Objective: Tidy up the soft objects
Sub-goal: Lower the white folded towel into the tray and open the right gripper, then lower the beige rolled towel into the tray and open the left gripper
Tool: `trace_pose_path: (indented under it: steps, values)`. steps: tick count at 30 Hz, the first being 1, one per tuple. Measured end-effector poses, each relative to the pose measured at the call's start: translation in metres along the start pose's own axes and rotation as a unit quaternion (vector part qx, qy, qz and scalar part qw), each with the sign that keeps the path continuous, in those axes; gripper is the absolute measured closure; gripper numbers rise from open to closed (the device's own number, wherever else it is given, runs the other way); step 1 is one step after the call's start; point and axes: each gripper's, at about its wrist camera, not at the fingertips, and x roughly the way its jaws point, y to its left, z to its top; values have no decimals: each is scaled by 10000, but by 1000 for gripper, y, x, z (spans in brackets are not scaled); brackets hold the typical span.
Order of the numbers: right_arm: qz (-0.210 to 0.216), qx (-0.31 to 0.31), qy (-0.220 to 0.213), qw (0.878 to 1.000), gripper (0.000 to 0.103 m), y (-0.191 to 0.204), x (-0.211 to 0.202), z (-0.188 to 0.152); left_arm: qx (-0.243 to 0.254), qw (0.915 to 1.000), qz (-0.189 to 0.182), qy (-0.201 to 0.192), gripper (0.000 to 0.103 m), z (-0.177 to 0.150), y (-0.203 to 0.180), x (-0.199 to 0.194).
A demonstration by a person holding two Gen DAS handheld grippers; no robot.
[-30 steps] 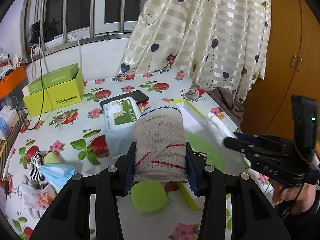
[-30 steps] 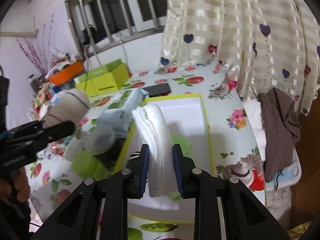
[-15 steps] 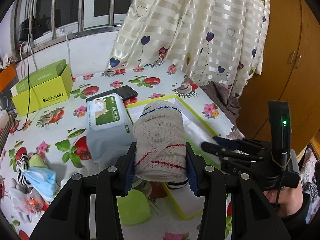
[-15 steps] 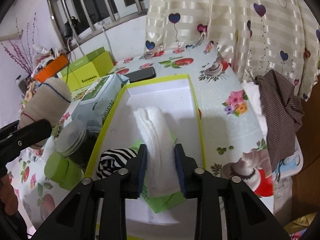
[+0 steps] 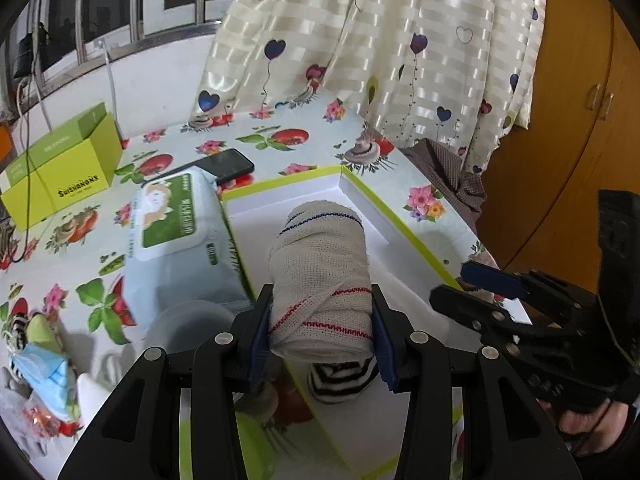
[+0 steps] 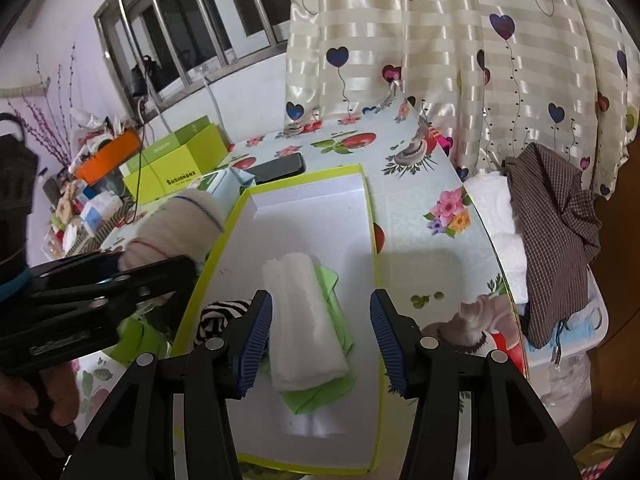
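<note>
My left gripper (image 5: pixel 322 334) is shut on a rolled beige cloth (image 5: pixel 320 276) with red and blue stitching and holds it above the left side of the yellow-rimmed white box (image 5: pixel 384 208). My right gripper (image 6: pixel 320 338) is open over the box (image 6: pixel 304 220). A folded white towel (image 6: pixel 304 324) lies between its fingers, on a green cloth (image 6: pixel 332 280) in the box. A black-and-white striped sock (image 6: pixel 218 314) lies in the box's left near corner. The rolled cloth also shows in the right wrist view (image 6: pixel 176 228).
A wet-wipes pack (image 5: pixel 176 240), a black phone (image 5: pixel 228 166) and a green carton (image 5: pixel 60 172) sit left of the box. A face mask and small soft items (image 5: pixel 40 372) lie at the far left. A brown checked cloth (image 6: pixel 552 232) hangs at the table's right edge.
My right gripper lowered the white towel onto the green cloth in the box and opened, letting it go. My left gripper carried the rolled cloth right, over the box.
</note>
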Motion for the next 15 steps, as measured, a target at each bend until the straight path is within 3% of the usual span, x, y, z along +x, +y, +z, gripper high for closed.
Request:
trace_pose_path:
  steps: [8,15]
  values:
    - [74,-16,30,10000,52,-4,-2,-3,-118,9997,51,186,57,3,1,32]
    - [84,23,57,9999,52,-7,-1,-4,-205,9998,-17,57,52,2,4,27]
